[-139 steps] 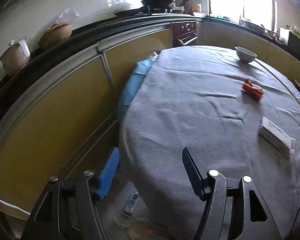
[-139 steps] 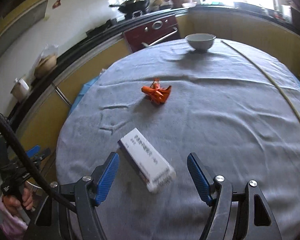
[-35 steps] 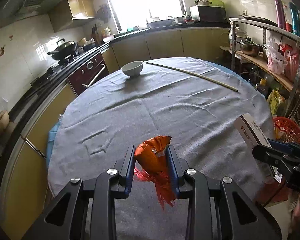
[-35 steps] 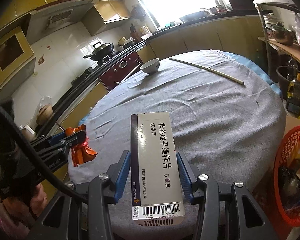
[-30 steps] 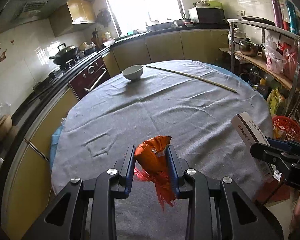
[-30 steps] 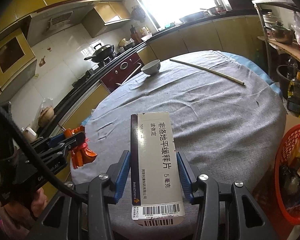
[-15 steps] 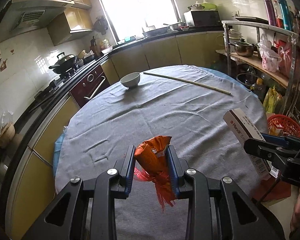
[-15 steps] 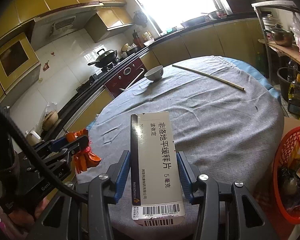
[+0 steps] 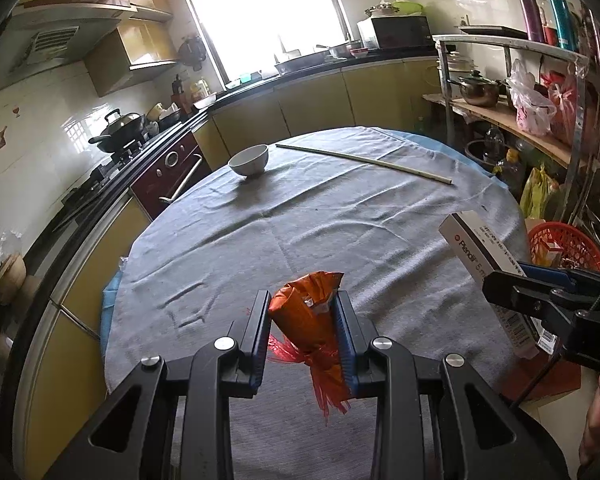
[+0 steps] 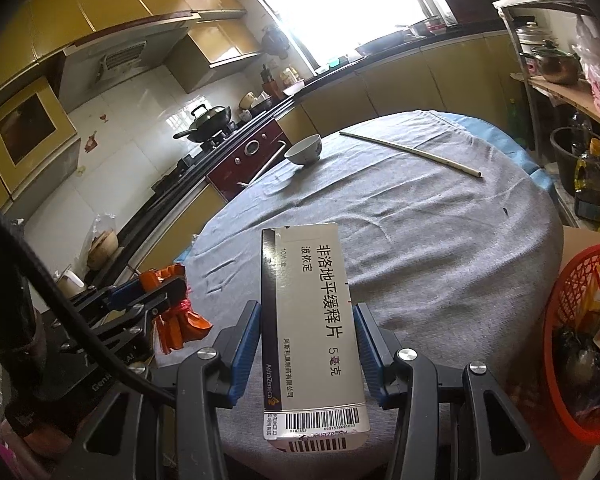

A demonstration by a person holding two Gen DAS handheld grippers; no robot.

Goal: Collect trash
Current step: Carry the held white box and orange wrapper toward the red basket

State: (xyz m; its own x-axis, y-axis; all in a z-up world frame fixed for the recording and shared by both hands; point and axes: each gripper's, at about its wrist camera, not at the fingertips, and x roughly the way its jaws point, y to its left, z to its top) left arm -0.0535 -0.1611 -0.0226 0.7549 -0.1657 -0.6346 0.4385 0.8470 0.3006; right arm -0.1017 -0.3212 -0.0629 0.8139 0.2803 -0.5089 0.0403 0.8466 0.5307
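Observation:
My left gripper (image 9: 303, 304) is shut on a crumpled orange wrapper (image 9: 306, 318), held above the near edge of the round table with the grey cloth (image 9: 340, 216). My right gripper (image 10: 308, 314) is shut on a white medicine box (image 10: 310, 320) with Chinese print and a barcode. The box also shows in the left wrist view (image 9: 484, 256) at the right. The orange wrapper shows in the right wrist view (image 10: 180, 320) at the left. A red mesh trash basket (image 10: 580, 344) with rubbish in it stands on the floor right of the table, also in the left wrist view (image 9: 564, 244).
A white bowl (image 9: 249, 159) and a long thin stick (image 9: 364, 162) lie at the table's far side. A metal shelf rack (image 9: 540, 92) with pots and bags stands at the right. Yellow cabinets, a stove with a wok (image 9: 120, 126) and an oven line the left wall.
Since 4.6 s ago both grippers have closed on the wrapper and the box and lifted them off the table. In the last second both pulled back slightly from the table.

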